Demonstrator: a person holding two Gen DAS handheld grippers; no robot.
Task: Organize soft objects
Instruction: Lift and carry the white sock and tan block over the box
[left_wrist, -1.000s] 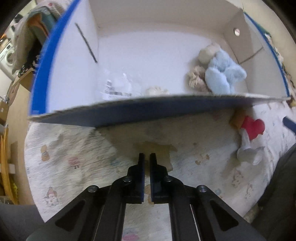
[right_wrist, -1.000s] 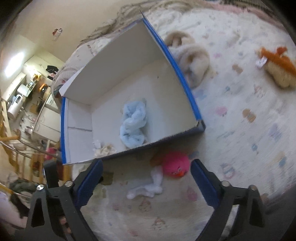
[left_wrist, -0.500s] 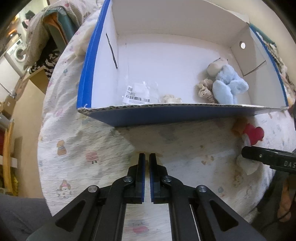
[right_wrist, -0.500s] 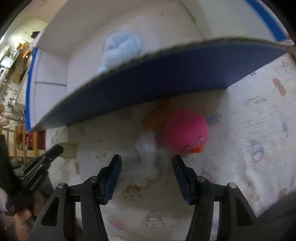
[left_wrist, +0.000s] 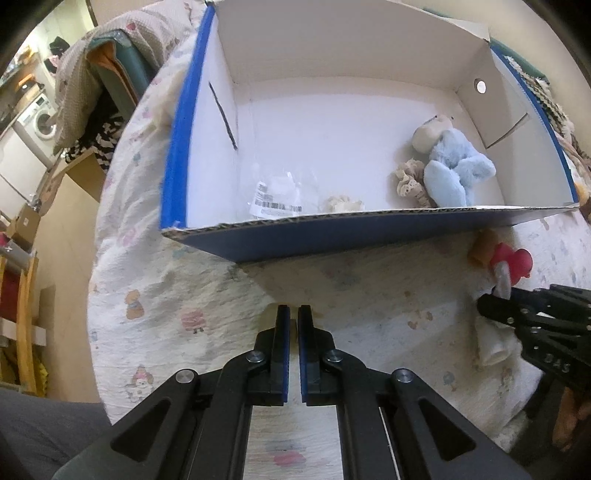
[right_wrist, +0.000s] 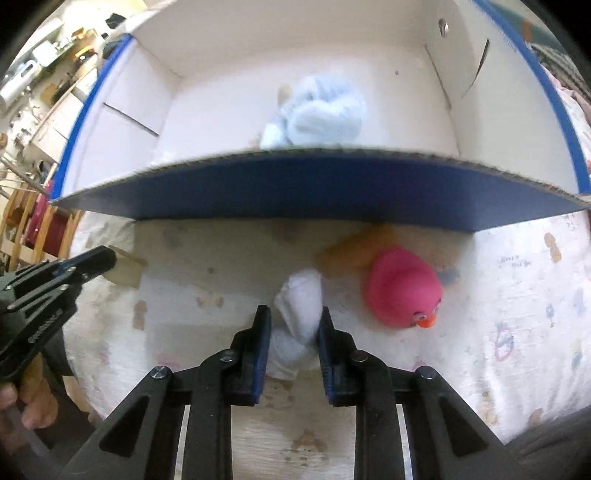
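White quilted cloth (left_wrist: 207, 295) with small cartoon prints covered the surface, and everything lay on it. On the cloth stood a big cardboard box (left_wrist: 332, 236), blue outside and white inside, with its top open. Inside the box, near its right wall, lay a light blue plush toy (left_wrist: 450, 173). A beige frilly scrunchie (left_wrist: 408, 181) touched the toy on its left side. A second, paler scrunchie (left_wrist: 341, 203) lay close to the front wall, and beside it was a clear plastic bag (left_wrist: 277, 201) with a barcode label.

Outside the box, just in front of its blue front wall, sat a pink rubber duck (right_wrist: 402, 286) with an orange beak. An orange thing (right_wrist: 354, 247) lay between the duck and the wall; I could not tell what it was. Just left of the duck lay a white sock (right_wrist: 299, 314).

The right gripper (right_wrist: 291, 328) was low over the cloth, and its jaws stood narrow on both sides of the sock, touching it. I could not tell if they pressed it firmly. The left gripper (left_wrist: 290, 328) was above bare cloth in front of the box, its jaws almost together with only a thin gap, and it held nothing.
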